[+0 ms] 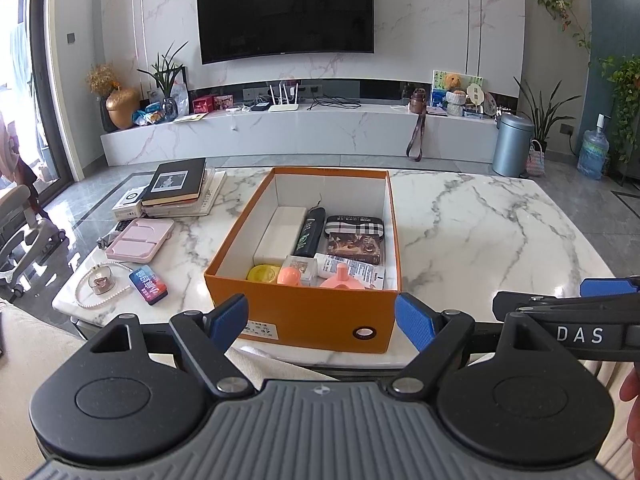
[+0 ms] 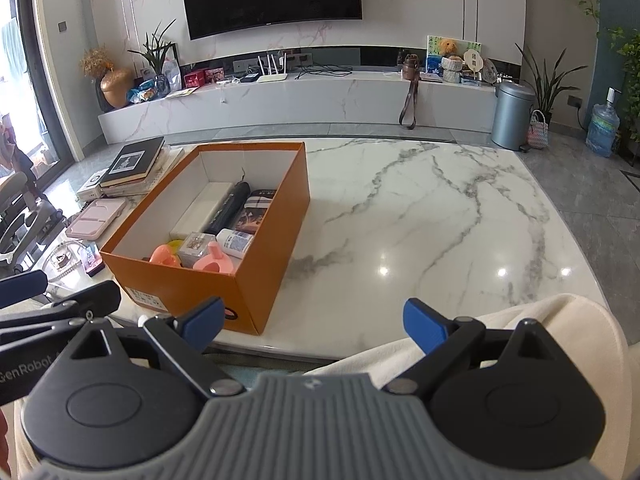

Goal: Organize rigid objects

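Your orange box [image 1: 304, 312] sits open-topped on the marble tabletop [image 1: 480, 232], near its front edge, w/ a white interior and a round metal eyelet on the near wall. Inside: a white rectangular box [image 1: 280, 236] along the left wall, a black bottle [image 1: 310, 232] lying beside it, a plaid case [image 1: 354, 226] at the back right, and a brown printed box [image 1: 354, 250] just in front of that. Nearer you: a yellow round tin [image 1: 262, 274], a peach plastic piece [image 1: 292, 274], a small clear cube [image 1: 304, 266], a white labelled tube [image 1: 352, 270] and a pink funnel-shaped part [image 1: 342, 280], all crowded together.

Left of the box: a stack of books [image 1: 176, 190], a pink hard case [image 1: 140, 240], a pearl strand [image 1: 100, 288] and a small dark card pack [image 1: 148, 284].

Right of the box the glossy tabletop is bare stone to its far edge.

Your left claw [image 1: 320, 320] is spread wide, holding nothing, just short of the box's near wall. Your right claw [image 2: 312, 326] is likewise spread and unloaded, over the tabletop's front edge, to the right of the box's near corner.
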Action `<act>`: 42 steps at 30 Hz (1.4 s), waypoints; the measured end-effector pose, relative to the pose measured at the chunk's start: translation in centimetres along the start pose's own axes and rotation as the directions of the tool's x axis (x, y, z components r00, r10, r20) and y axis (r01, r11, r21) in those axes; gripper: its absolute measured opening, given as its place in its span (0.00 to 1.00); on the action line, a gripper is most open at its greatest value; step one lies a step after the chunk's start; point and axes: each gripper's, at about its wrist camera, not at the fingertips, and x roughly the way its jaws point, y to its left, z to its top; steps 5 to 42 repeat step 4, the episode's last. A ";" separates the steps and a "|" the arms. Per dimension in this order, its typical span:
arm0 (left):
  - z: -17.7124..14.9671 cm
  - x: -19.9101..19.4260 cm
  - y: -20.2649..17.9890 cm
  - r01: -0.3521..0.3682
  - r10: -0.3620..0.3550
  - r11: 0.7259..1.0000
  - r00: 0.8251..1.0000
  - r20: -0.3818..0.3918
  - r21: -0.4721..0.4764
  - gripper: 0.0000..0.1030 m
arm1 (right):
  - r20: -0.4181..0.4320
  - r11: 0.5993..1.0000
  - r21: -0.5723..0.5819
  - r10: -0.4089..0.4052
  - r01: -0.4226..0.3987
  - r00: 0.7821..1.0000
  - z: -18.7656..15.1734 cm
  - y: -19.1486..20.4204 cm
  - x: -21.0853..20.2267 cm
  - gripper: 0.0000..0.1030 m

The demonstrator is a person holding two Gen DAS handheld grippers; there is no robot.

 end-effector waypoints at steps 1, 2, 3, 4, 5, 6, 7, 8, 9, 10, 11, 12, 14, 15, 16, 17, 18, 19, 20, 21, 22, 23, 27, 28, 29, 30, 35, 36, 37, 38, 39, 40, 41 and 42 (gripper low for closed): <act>0.0 0.0 0.0 0.001 -0.001 1.000 1.000 0.001 0.000 0.94 | -0.001 1.000 0.000 0.000 0.000 1.000 0.0 0.0 0.0 0.93; 0.0 0.0 0.1 0.002 -0.002 1.000 1.000 0.000 0.000 0.94 | -0.001 1.000 0.001 0.000 0.000 1.000 -0.1 0.0 0.0 0.93; 0.0 0.0 0.1 0.002 -0.002 1.000 1.000 -0.001 -0.001 0.94 | -0.001 1.000 0.000 0.000 0.000 1.000 -0.1 0.0 0.0 0.93; 0.0 0.0 0.1 0.001 -0.001 1.000 1.000 0.000 0.000 0.94 | -0.001 1.000 0.001 0.000 0.000 1.000 -0.1 0.0 0.0 0.93; 0.0 0.0 0.1 0.001 -0.001 1.000 1.000 0.000 0.000 0.94 | -0.001 1.000 0.001 0.000 0.000 1.000 -0.1 0.0 0.0 0.93; 0.0 0.0 0.1 0.001 -0.001 1.000 1.000 0.000 0.000 0.94 | -0.001 1.000 0.001 0.000 0.000 1.000 -0.1 0.0 0.0 0.93; 0.0 0.0 0.1 0.001 -0.001 1.000 1.000 0.000 0.000 0.94 | -0.001 1.000 0.001 0.000 0.000 1.000 -0.1 0.0 0.0 0.93; 0.0 0.0 0.1 0.001 -0.001 1.000 1.000 0.000 0.000 0.94 | -0.001 1.000 0.001 0.000 0.000 1.000 -0.1 0.0 0.0 0.93; 0.0 0.0 0.1 0.001 -0.001 1.000 1.000 0.000 0.000 0.94 | -0.001 1.000 0.001 0.000 0.000 1.000 -0.1 0.0 0.0 0.93; 0.0 0.0 0.1 0.001 -0.001 1.000 1.000 0.000 0.000 0.94 | -0.001 1.000 0.001 0.000 0.000 1.000 -0.1 0.0 0.0 0.93; 0.0 0.0 0.1 0.001 -0.001 1.000 1.000 0.000 0.000 0.94 | -0.001 1.000 0.001 0.000 0.000 1.000 -0.1 0.0 0.0 0.93; 0.0 0.0 0.1 0.001 -0.001 1.000 1.000 0.000 0.000 0.94 | -0.001 1.000 0.001 0.000 0.000 1.000 -0.1 0.0 0.0 0.93; 0.0 0.0 0.1 0.001 -0.001 1.000 1.000 0.000 0.000 0.94 | -0.001 1.000 0.001 0.000 0.000 1.000 -0.1 0.0 0.0 0.93; 0.0 0.0 0.1 0.001 -0.001 1.000 1.000 0.000 0.000 0.94 | -0.001 1.000 0.001 0.000 0.000 1.000 -0.1 0.0 0.0 0.93; 0.0 0.0 0.1 0.001 -0.001 1.000 1.000 0.000 0.000 0.94 | -0.001 1.000 0.001 0.000 0.000 1.000 -0.1 0.0 0.0 0.93; 0.0 0.0 0.1 0.001 -0.001 1.000 1.000 0.000 0.000 0.94 | -0.001 1.000 0.001 0.000 0.000 1.000 -0.1 0.0 0.0 0.93; 0.0 0.0 0.1 0.001 -0.001 1.000 1.000 0.000 0.000 0.94 | -0.001 1.000 0.001 0.000 0.000 1.000 -0.1 0.0 0.0 0.93; 0.0 0.0 0.1 0.001 -0.001 1.000 1.000 0.000 0.000 0.94 | -0.001 1.000 0.001 0.000 0.000 1.000 -0.1 0.0 0.0 0.93; 0.0 0.0 0.1 0.001 -0.001 1.000 1.000 0.000 0.000 0.94 | -0.001 1.000 0.001 0.000 0.000 1.000 -0.1 0.0 0.0 0.93; 0.0 0.0 0.1 0.001 -0.001 1.000 1.000 0.000 0.000 0.94 | -0.001 1.000 0.001 0.000 0.000 1.000 -0.1 0.0 0.0 0.93; 0.0 0.0 0.1 0.001 -0.001 1.000 1.000 0.000 0.000 0.94 | -0.001 1.000 0.001 0.000 0.000 1.000 -0.1 0.0 0.0 0.93; 0.0 0.0 0.1 0.001 -0.001 1.000 1.000 0.000 0.000 0.94 | -0.001 1.000 0.001 0.000 0.000 1.000 -0.1 0.0 0.0 0.93; 0.0 0.0 0.1 0.001 -0.001 1.000 1.000 0.000 0.000 0.94 | -0.001 1.000 0.001 0.000 0.000 1.000 -0.1 0.0 0.0 0.93; 0.0 0.0 0.1 0.001 -0.001 1.000 1.000 0.000 0.000 0.94 | -0.001 1.000 0.001 0.000 0.000 1.000 -0.1 0.0 0.0 0.93; 0.0 0.0 0.1 0.001 -0.001 1.000 1.000 0.000 0.000 0.94 | -0.001 1.000 0.001 0.000 0.000 1.000 -0.1 0.0 0.0 0.93; 0.0 0.0 0.1 0.001 -0.001 1.000 1.000 0.000 0.000 0.94 | -0.001 1.000 0.001 0.000 0.000 1.000 -0.1 0.0 0.0 0.93; 0.0 0.0 0.1 0.001 -0.001 1.000 1.000 0.000 0.000 0.94 | -0.001 1.000 0.001 0.000 0.000 1.000 -0.1 0.0 0.0 0.93; 0.0 0.0 0.1 0.001 -0.001 1.000 1.000 0.000 0.000 0.94 | -0.001 1.000 0.001 0.000 0.000 1.000 -0.1 0.0 0.0 0.93; 0.0 0.0 0.1 0.001 -0.001 1.000 1.000 0.000 0.000 0.94 | -0.001 1.000 0.001 0.000 0.000 1.000 -0.1 0.0 0.0 0.93; 0.0 0.0 0.1 0.001 -0.001 1.000 1.000 0.000 0.000 0.94 | -0.001 1.000 0.001 0.000 0.000 1.000 -0.1 0.0 0.0 0.93; 0.0 0.0 0.1 0.001 -0.001 1.000 1.000 0.000 0.000 0.94 | -0.001 1.000 0.001 0.000 0.000 1.000 -0.1 0.0 0.0 0.93; 0.0 0.0 0.1 0.001 -0.001 1.000 1.000 0.000 0.000 0.94 | -0.001 1.000 0.001 0.000 0.000 1.000 -0.1 0.0 0.0 0.93; 0.0 0.0 0.1 0.001 -0.001 1.000 1.000 0.000 0.000 0.94 | -0.001 1.000 0.001 0.000 0.000 1.000 -0.1 0.0 0.0 0.93; 0.0 0.0 0.1 0.001 -0.001 1.000 1.000 0.000 0.000 0.94 | -0.001 1.000 0.001 0.000 0.000 1.000 -0.1 0.0 0.0 0.93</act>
